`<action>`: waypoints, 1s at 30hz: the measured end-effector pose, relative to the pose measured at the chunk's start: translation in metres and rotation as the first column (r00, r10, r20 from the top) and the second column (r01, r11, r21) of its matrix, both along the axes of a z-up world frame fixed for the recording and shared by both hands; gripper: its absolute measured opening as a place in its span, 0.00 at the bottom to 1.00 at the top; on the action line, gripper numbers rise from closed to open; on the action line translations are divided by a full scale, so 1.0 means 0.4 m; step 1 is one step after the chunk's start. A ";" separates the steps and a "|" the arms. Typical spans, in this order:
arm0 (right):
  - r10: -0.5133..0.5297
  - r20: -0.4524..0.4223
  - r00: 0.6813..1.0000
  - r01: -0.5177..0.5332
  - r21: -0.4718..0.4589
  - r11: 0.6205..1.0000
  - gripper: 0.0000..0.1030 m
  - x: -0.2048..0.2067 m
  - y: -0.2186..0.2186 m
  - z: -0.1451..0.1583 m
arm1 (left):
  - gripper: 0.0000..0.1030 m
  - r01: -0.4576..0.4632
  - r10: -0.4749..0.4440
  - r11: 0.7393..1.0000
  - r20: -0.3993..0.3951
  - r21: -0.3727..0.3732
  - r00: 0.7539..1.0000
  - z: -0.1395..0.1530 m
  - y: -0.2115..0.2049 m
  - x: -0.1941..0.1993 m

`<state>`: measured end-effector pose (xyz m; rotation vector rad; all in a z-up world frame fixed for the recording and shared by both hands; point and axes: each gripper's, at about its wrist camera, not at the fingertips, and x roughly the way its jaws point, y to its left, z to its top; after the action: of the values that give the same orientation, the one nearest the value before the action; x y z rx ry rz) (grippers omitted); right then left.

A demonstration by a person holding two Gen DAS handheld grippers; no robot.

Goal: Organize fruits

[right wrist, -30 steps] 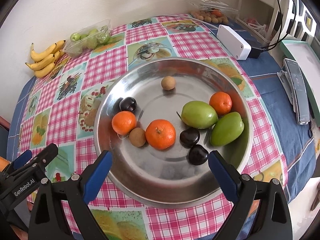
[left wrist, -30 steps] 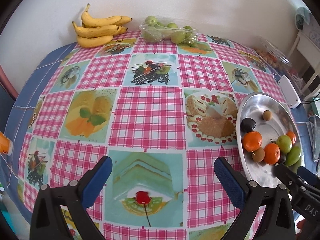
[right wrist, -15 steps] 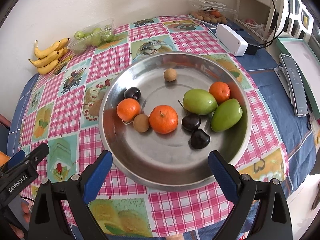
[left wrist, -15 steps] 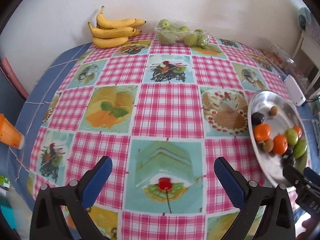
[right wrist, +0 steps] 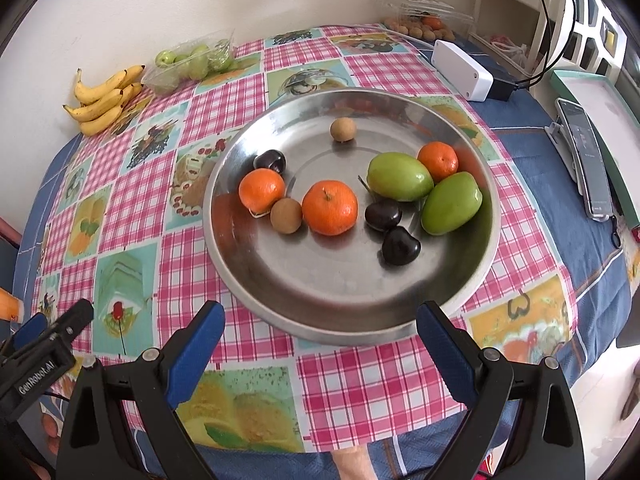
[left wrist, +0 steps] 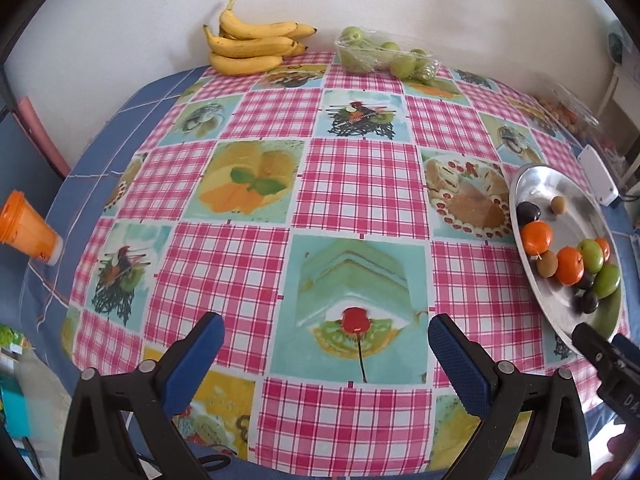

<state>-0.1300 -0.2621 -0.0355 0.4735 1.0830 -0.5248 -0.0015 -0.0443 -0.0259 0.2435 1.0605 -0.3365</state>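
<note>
A round steel tray (right wrist: 316, 316) (left wrist: 532, 176) sits on the checked tablecloth. It holds three tangerines (right wrist: 329, 208), two green fruits (right wrist: 451, 204), three dark plums (right wrist: 401, 246) and two small brown fruits (right wrist: 286, 216). A bunch of bananas (left wrist: 252, 46) (right wrist: 102, 100) and a clear punnet of green fruits (left wrist: 384, 56) (right wrist: 192, 62) lie by the far wall. My left gripper (left wrist: 326, 342) is open and empty over the tablecloth near the front edge. My right gripper (right wrist: 320, 330) is open and empty just in front of the tray's near rim.
A white box (right wrist: 462, 70) with a cable, a phone (right wrist: 586, 160) and a green-edged box lie right of the tray. A second clear punnet of small fruits (right wrist: 424, 16) is at the back right. An orange cup (left wrist: 26, 232) lies at the table's left edge.
Both grippers have pulled back toward the table's near edge, so the tray and the far fruits look smaller. Both stay open. The fruits have not moved.
</note>
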 end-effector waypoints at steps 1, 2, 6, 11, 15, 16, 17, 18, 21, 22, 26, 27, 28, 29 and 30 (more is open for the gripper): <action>0.002 -0.001 1.000 -0.002 -0.001 1.000 0.94 -0.002 0.004 0.000 | 1.00 -0.003 0.003 1.000 0.005 -0.005 1.000 0.004 0.004 -0.003; 0.003 -0.001 1.000 -0.003 -0.001 1.000 0.94 -0.004 0.005 0.001 | 1.00 -0.003 0.003 1.000 0.010 -0.009 1.000 0.007 0.006 -0.006; 0.009 -0.001 1.000 -0.009 -0.005 1.000 0.94 -0.008 0.008 0.004 | 1.00 0.003 -0.003 1.000 0.024 -0.008 1.000 0.014 0.007 -0.013; 0.014 -0.005 1.000 -0.014 -0.012 1.000 0.94 -0.013 0.009 0.009 | 1.00 -0.002 0.002 1.000 0.024 0.001 1.000 0.015 0.011 -0.016; 0.016 -0.003 1.000 -0.016 -0.015 1.000 0.94 -0.017 0.009 0.011 | 1.00 -0.011 0.011 1.000 0.031 -0.005 0.999 0.020 0.019 -0.017; 0.017 -0.001 1.000 -0.017 -0.017 1.000 0.94 -0.018 0.010 0.013 | 1.00 -0.009 0.010 1.000 0.031 -0.006 0.999 0.021 0.020 -0.017; 0.016 0.002 1.000 -0.016 -0.019 1.000 0.94 -0.019 0.010 0.015 | 1.00 -0.009 0.009 1.000 0.032 -0.006 0.999 0.022 0.021 -0.017; 0.016 0.005 1.000 -0.016 -0.020 1.000 0.94 -0.020 0.010 0.017 | 1.00 -0.009 0.009 1.000 0.032 -0.006 0.999 0.022 0.021 -0.017; 0.015 0.016 1.000 -0.015 -0.025 1.000 0.94 -0.023 0.007 0.023 | 1.00 -0.006 0.007 1.000 0.037 -0.008 0.999 0.026 0.020 -0.020; 0.016 0.018 1.000 -0.015 -0.026 1.000 0.94 -0.024 0.007 0.025 | 1.00 -0.007 0.007 1.000 0.041 -0.009 0.999 0.028 0.021 -0.022; 0.019 0.022 1.000 -0.019 -0.030 0.999 0.94 -0.025 0.008 0.028 | 1.00 -0.008 0.008 1.000 0.044 -0.015 0.999 0.032 0.024 -0.024; 0.020 0.024 1.000 -0.019 -0.031 0.999 0.94 -0.026 0.008 0.029 | 1.00 -0.007 0.007 1.000 0.044 -0.016 0.999 0.031 0.024 -0.024; 0.020 0.026 0.999 -0.019 -0.032 0.999 0.94 -0.026 0.008 0.030 | 1.00 -0.005 0.006 1.000 0.045 -0.016 0.999 0.032 0.024 -0.024; 0.019 0.027 0.999 -0.019 -0.033 0.999 0.94 -0.026 0.009 0.031 | 1.00 -0.005 0.006 1.000 0.045 -0.015 0.999 0.032 0.024 -0.024; 0.020 0.027 0.999 -0.019 -0.034 0.999 0.94 -0.026 0.009 0.031 | 1.00 -0.004 0.005 1.000 0.045 -0.015 0.999 0.031 0.023 -0.024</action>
<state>-0.1405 -0.2586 -0.0230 0.4393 1.0496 -0.5175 -0.0111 -0.0350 -0.0133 0.2346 1.0141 -0.3330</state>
